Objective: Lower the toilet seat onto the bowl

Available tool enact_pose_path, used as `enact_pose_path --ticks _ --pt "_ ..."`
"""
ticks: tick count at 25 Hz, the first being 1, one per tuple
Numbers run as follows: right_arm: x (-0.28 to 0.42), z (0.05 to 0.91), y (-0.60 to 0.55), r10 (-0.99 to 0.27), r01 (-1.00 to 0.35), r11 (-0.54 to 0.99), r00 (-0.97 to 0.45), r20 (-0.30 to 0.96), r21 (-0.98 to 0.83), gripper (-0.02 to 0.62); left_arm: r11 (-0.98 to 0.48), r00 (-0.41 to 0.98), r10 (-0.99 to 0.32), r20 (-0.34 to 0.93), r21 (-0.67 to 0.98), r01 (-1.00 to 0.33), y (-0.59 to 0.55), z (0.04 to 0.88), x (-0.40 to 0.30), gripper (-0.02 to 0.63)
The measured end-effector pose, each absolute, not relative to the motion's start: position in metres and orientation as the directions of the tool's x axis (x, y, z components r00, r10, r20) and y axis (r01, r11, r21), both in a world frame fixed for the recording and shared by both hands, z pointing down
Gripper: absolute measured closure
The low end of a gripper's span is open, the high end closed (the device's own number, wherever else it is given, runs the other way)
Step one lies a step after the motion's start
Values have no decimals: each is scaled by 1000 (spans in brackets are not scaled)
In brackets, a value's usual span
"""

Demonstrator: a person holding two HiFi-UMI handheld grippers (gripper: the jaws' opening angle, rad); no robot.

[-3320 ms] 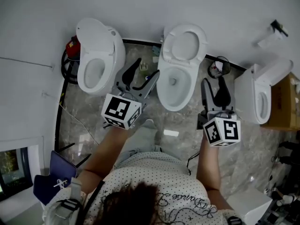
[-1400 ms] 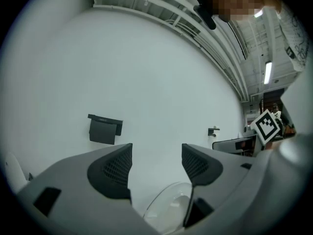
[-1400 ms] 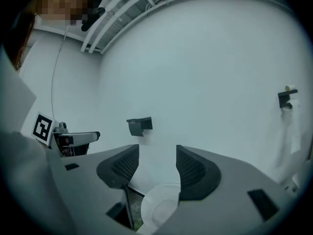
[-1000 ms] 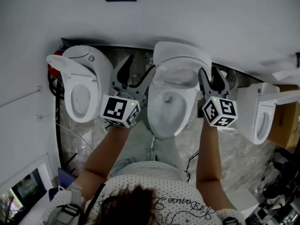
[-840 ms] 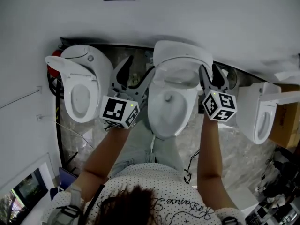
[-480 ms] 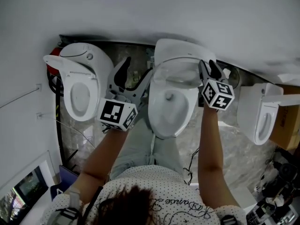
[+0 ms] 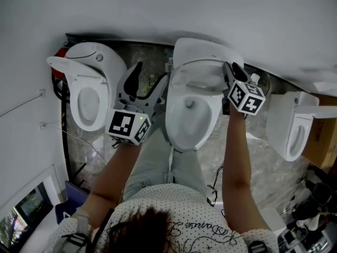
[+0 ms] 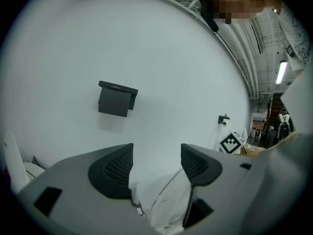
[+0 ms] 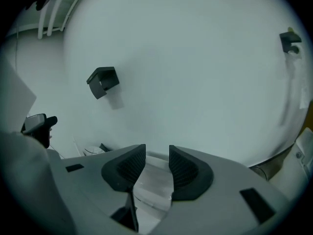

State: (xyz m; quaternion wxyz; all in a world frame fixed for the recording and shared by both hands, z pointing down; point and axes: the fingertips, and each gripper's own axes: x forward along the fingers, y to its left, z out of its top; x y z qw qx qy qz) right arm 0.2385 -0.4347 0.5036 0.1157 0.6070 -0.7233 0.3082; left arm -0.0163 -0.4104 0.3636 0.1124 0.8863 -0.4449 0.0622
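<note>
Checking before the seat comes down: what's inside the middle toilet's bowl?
The white bowl looks bare, with only its dark drain opening showing and no loose object in sight. The tilted seat covers the rear part, so whatever lies there cannot be seen.

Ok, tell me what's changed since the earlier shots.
The right gripper moved forward from beside the bowl to the right edge of the seat, and its jaws have just been closing with that edge between them. The left gripper stayed open beside the bowl, holding nothing.
</note>
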Motion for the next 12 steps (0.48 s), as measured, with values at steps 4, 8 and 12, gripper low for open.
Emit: enact_pose_path --ticks 4,8,12 --pt "244 499 -426 -801 -938 87 -266 536 -335 436 -577 593 -778 207 138 -805 -403 358 -9 316" --pt "237 496 -412 -788 -931 133 -308 533 -341 443 -574 590 -781 207 137 -808 -395 360 -6 317" --pt "228 494 -390 -772 -923 198 -354 528 -329 456 -568 582 -785 213 130 -813 -380 363 0 316"
